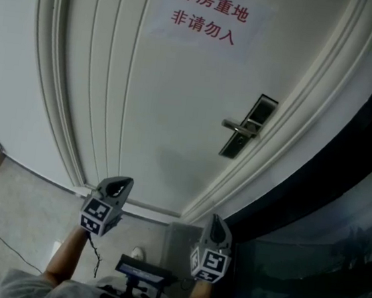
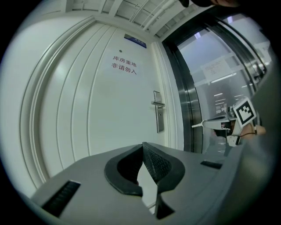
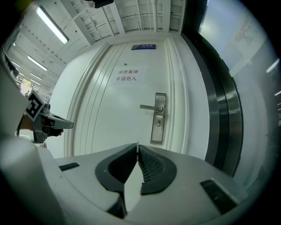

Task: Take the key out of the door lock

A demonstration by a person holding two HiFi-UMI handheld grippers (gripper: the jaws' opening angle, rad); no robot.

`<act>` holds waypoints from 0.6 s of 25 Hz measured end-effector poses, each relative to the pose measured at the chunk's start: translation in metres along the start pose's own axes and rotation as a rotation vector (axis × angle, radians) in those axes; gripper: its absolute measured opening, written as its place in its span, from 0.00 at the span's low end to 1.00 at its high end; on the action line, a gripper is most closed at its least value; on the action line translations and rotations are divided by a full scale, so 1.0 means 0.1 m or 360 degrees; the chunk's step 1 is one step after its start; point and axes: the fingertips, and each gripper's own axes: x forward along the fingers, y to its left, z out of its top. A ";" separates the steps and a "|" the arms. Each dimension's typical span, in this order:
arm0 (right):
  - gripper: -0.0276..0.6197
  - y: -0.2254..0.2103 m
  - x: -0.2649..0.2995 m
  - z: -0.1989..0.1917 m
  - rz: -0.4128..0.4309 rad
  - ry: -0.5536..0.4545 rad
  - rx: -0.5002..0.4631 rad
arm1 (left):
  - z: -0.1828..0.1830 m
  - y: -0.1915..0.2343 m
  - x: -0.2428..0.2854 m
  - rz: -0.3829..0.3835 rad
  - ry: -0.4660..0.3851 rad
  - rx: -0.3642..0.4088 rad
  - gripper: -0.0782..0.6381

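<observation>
Both grippers are held level before a closed white panelled door point(image 1: 177, 110), well apart from it and from each other. The left gripper point(image 2: 142, 146), a grey two-jaw tool with dark ribbed pads, has its jaws together at the tips with nothing between them. The right gripper point(image 3: 137, 146), of the same build, likewise has its jaws closed tip to tip and empty. A tall brushed-metal lock plate point(image 3: 159, 132) sits near the door's right edge, with a silver lever handle point(image 3: 149, 107) pointing toward the door's middle. Below the lever is a small round keyhole point(image 3: 158, 123). It is too small to tell whether the key stands in it. A white paper sign with red characters point(image 1: 208, 14) is stuck on the door's upper part, and a small blue plate point(image 3: 143, 46) is fixed above the door. A dark-framed glass partition point(image 3: 219, 110) runs along the door's right side.
</observation>
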 end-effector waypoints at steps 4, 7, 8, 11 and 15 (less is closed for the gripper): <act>0.08 0.05 -0.17 -0.04 0.0006 -0.0003 0.0008 | 0.01 -0.09 -0.13 -0.0011 -0.0008 0.0013 0.12; 0.08 0.08 -0.30 -0.04 0.0004 -0.0001 0.0005 | 0.00 -0.15 -0.23 -0.0010 -0.0016 0.0016 0.12; 0.08 0.09 -0.34 -0.05 0.0003 0.0000 0.0005 | 0.00 -0.17 -0.27 -0.0006 -0.0017 0.0019 0.12; 0.08 0.13 -0.46 -0.09 0.0010 0.0005 0.0020 | -0.02 -0.22 -0.36 -0.0002 -0.0018 0.0024 0.12; 0.08 0.15 -0.56 -0.12 0.0008 0.0011 0.0038 | -0.04 -0.27 -0.43 -0.0011 -0.0016 0.0019 0.12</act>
